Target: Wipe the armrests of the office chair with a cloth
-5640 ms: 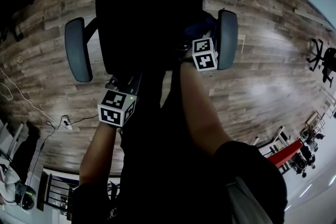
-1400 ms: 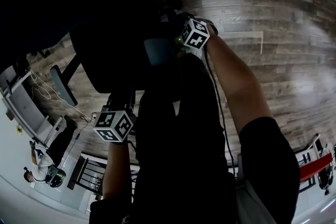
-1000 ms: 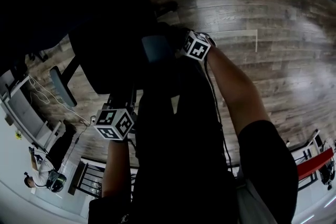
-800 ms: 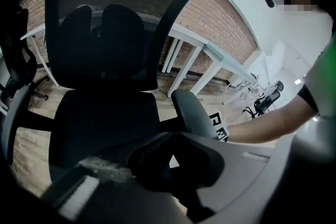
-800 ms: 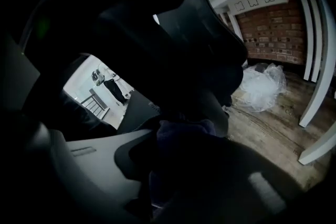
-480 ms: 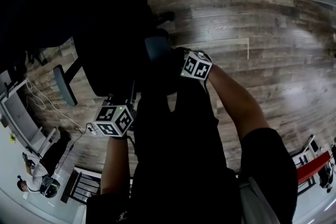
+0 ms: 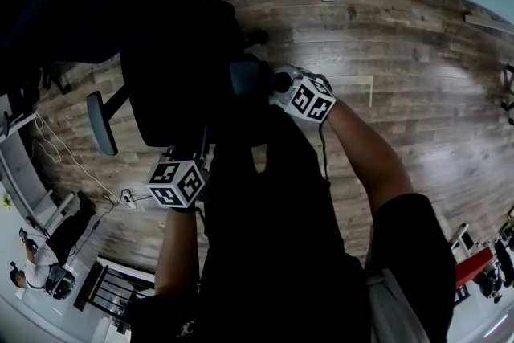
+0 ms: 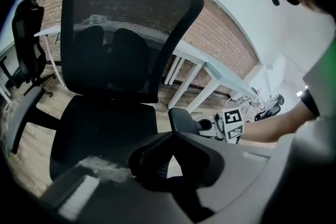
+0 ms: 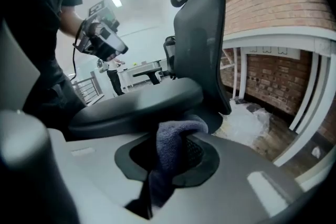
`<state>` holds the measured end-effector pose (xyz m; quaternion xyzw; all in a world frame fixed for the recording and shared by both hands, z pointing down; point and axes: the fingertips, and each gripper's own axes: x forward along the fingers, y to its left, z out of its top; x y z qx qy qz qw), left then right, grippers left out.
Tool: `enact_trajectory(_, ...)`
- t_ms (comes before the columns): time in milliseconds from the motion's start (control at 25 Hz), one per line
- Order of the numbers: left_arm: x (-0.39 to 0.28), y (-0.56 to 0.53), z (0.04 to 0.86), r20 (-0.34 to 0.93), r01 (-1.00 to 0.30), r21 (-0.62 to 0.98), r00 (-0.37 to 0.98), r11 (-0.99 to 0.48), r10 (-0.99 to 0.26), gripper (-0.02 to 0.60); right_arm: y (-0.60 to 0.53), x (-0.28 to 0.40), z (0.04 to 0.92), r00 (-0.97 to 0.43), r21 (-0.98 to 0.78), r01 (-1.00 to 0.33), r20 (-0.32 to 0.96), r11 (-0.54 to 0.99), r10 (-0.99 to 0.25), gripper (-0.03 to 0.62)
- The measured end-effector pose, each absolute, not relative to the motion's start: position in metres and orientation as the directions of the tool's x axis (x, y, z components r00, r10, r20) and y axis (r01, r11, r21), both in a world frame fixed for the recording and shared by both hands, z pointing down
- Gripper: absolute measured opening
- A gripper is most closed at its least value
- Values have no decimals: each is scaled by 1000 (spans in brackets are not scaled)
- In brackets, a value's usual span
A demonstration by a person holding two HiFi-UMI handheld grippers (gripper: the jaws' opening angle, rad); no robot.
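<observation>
Held grey cloth (image 9: 173,150) pinched in right tongs (image 9: 169,165), centre frame, touching armrest pad (image 9: 137,105) directly above. Held left tongs (image 8: 169,137) pressed together, empty, lower centre, facing office chair (image 8: 113,50) seat.

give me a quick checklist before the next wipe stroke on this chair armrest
1. Cloth secured: ok. The right gripper has its jaws shut on a bunched fold.
2. Cloth pressed on the near armrest: cannot tell. It sits at the pad's end, but contact is not clear.
3. Pad top free of objects: ok. The head view shows nothing lying on it.
4. Left gripper out of the way: ok. Its jaws are together and empty, held in front of the seat.
5. Far armrest in position for wiping: not ok. It is across the seat and neither gripper is near it.
</observation>
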<state>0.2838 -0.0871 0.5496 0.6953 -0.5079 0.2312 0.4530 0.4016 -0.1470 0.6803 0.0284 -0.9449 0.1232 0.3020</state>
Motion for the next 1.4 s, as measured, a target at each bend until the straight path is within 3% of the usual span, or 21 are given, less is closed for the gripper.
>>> enact_trajectory(200,280,-91,537,761,-914,400,375,-73,-529,6,-187,415,664,-803,-191,-312,577,931,-151,61)
enact_trajectory(360,275,-93,526,733,-907,411,386,-87,-560,6,-213,429,618,-798,-187,-476,502,859,-333,62)
enact_trajectory(560,262,-92,504,673,-901,418,392,-115,-627,6,-210,437,545,-773,-146,-582,404,800,-489,63)
enact_trajectory(800,223,-75,462,586,-907,390,379,-161,-716,6,-170,414,471,-752,-120,-639,304,760,-584,64)
enact_trajectory(1160,115,9,406,460,-920,362,314,-148,-830,6,-67,324,392,-719,-186,-695,180,695,-671,64)
enact_trajectory(1400,79,109,381,361,-906,386,322,-174,-875,6,62,287,344,-702,-118,-712,140,692,-699,64)
